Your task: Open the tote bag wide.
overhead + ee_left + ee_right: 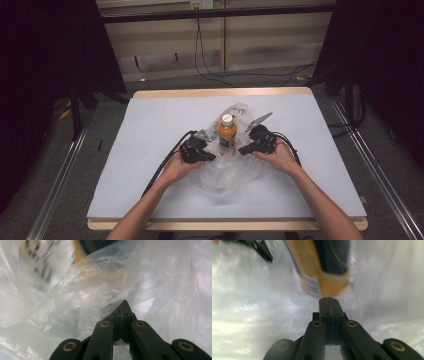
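Note:
An orange drink bottle (227, 134) with a white cap stands upright inside a crumpled clear plastic bag (225, 175) at the middle of the table. My left gripper (212, 157) sits at the bag's rim just left of the bottle. Its jaws are shut, and the film (87, 290) gathers into folds at their tips (124, 303). My right gripper (242, 149) mirrors it on the bottle's right, shut at the rim, with the bottle's lower body (324, 272) close beyond its tips (328, 300) and blurred film (249, 302) all around. The left gripper (262, 250) shows farther off.
A pale grey mat (150, 125) covers the wooden table (220, 92). Cables (165, 162) trail from both grippers toward the near edge. Dark curtains and stand legs (75, 115) flank the table, and cords lie on the floor behind it.

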